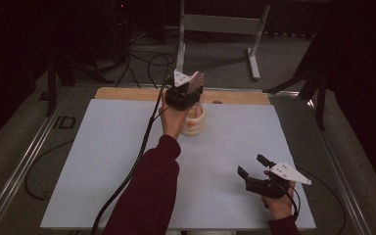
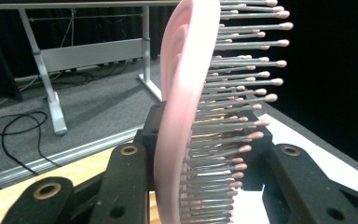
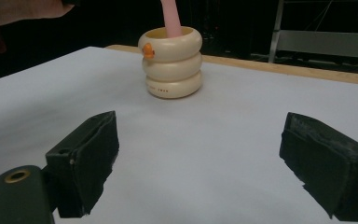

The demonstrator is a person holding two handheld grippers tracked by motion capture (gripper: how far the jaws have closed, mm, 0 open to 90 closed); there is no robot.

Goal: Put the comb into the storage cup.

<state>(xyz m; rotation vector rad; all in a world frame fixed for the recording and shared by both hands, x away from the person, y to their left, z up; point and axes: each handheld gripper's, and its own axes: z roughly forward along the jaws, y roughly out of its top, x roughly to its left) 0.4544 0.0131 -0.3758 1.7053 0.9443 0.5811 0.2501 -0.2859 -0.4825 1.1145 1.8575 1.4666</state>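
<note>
My left gripper (image 1: 188,91) is raised over the far middle of the table, shut on the head of a pink hairbrush (image 1: 196,80). In the left gripper view the brush (image 2: 179,93) stands upright between the jaws of the left gripper (image 2: 205,128), bristles pointing right. Its pink handle (image 3: 171,18) reaches down into a cream ringed cup (image 3: 172,63) with a small orange duck bill on its side. The cup (image 1: 196,125) stands just below the left hand. My right gripper (image 1: 251,164) rests low near the front right, open and empty, and in its own view the right gripper (image 3: 198,154) faces the cup.
A white sheet (image 1: 107,161) covers the table, with a bare wooden strip (image 1: 127,93) along the far edge. Metal rails (image 1: 19,161) run down both sides. Beyond the table stand a grey metal frame (image 1: 220,24) and loose cables (image 1: 147,61) on the floor.
</note>
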